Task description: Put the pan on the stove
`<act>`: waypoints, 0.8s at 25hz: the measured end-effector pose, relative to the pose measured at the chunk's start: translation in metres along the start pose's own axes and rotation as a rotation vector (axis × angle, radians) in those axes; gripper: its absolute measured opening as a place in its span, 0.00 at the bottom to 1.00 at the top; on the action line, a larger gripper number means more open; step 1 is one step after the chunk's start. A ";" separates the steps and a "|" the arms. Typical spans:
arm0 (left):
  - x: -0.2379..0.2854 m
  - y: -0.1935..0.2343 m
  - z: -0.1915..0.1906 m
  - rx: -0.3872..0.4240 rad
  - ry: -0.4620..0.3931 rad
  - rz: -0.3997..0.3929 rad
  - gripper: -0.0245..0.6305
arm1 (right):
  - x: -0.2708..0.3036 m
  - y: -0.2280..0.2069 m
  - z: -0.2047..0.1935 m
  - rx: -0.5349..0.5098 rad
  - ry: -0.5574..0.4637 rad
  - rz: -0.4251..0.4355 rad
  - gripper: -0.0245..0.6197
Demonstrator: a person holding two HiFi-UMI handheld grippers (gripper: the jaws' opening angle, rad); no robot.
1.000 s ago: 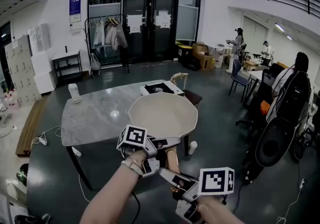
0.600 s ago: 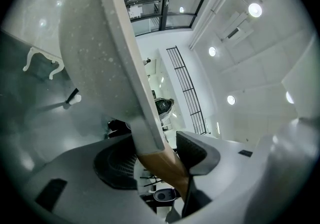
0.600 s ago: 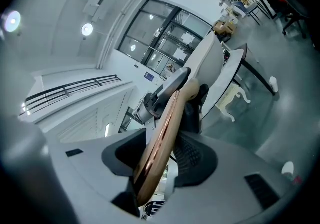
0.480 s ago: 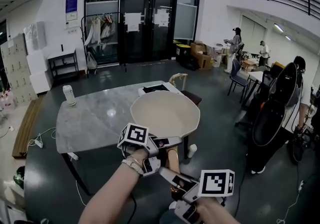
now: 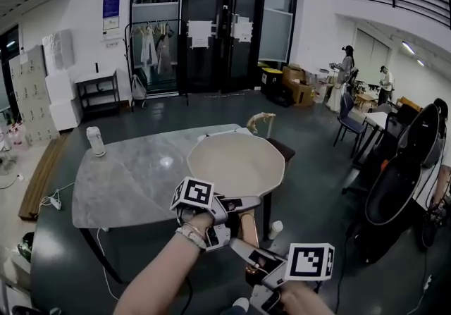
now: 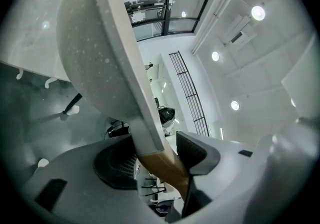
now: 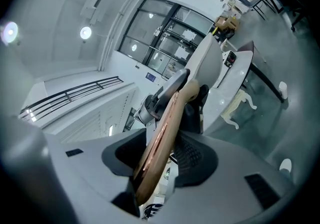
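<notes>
Farther over the table (image 5: 127,180) now, cream speckled pan (image 5: 236,164) (wooden handle)

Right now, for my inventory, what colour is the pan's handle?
Coppery brown handle, best in right gripper view.

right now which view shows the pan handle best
The right gripper view: a long stretch of the pan handle runs up the middle of the frame, close and sharp. The left gripper view shows only a short brown stretch under the pan. The head view shows a small piece.
</notes>
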State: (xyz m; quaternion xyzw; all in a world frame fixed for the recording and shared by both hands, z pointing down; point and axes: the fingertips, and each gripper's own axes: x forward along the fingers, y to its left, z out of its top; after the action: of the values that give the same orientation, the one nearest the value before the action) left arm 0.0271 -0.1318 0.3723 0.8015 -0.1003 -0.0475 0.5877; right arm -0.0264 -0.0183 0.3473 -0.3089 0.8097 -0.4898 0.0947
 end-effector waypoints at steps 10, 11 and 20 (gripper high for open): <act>0.052 0.031 0.084 0.005 -0.070 0.030 0.40 | 0.028 -0.054 0.083 -0.003 0.047 0.024 0.32; 0.056 0.032 0.092 0.005 -0.074 0.038 0.40 | 0.030 -0.058 0.090 -0.007 0.055 0.021 0.32; 0.079 0.041 0.141 0.003 -0.122 0.063 0.40 | 0.043 -0.075 0.141 -0.007 0.088 0.069 0.32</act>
State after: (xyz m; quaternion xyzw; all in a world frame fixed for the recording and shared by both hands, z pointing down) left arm 0.0728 -0.2921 0.3714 0.7943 -0.1613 -0.0777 0.5806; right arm 0.0342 -0.1724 0.3471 -0.2592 0.8251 -0.4964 0.0747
